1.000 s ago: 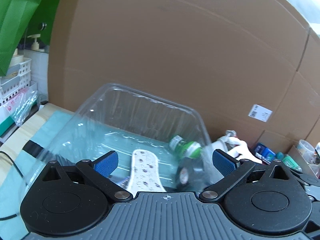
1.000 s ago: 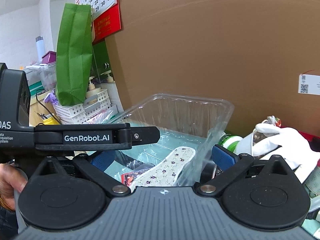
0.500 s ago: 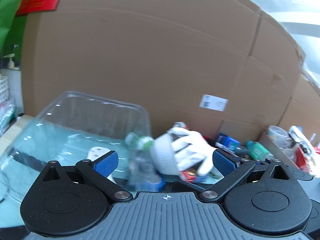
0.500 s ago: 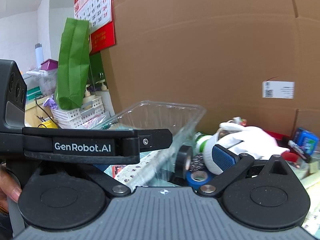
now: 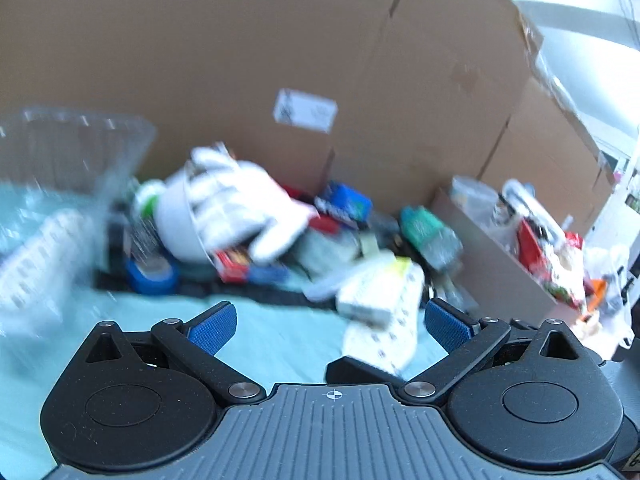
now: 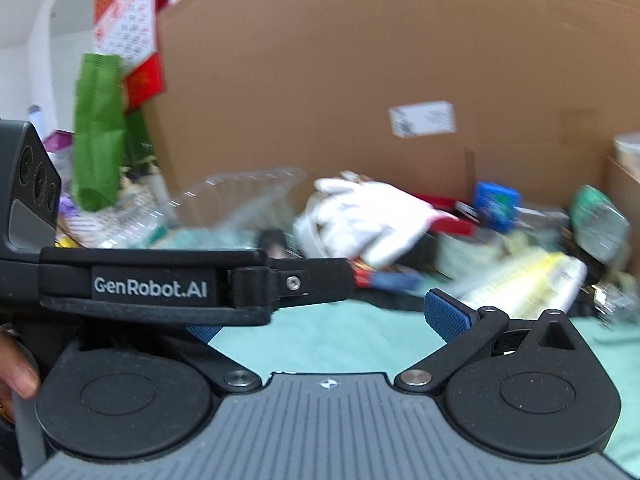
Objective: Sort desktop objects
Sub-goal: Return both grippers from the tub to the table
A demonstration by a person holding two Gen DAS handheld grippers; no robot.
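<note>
Both views are blurred. A pile of desktop objects lies on a teal mat [image 5: 280, 344] against a cardboard wall: a white glove [image 5: 236, 204] over a white bowl [image 5: 176, 228], a blue tape roll [image 5: 150, 274], a patterned insole [image 5: 384, 328], a blue box [image 5: 344, 200]. A clear plastic container [image 5: 68, 152] stands at the left. My left gripper [image 5: 330, 324] is open and empty above the mat. My right gripper [image 6: 328, 320] is open and empty; the left gripper's body [image 6: 152, 284] crosses in front of its left finger. The glove [image 6: 360, 212] and clear container [image 6: 244, 192] show there too.
A large cardboard box [image 5: 280, 60] backs the pile. A smaller open cardboard box [image 5: 492, 256] with packets stands at the right. A green bag [image 6: 98, 132], a wall calendar [image 6: 124, 28] and white baskets are at the left in the right wrist view.
Both grippers have swung to the right, away from the clear container, which now sits at the left edge. The object pile and the insole on the mat have come into view. Both stay open.
</note>
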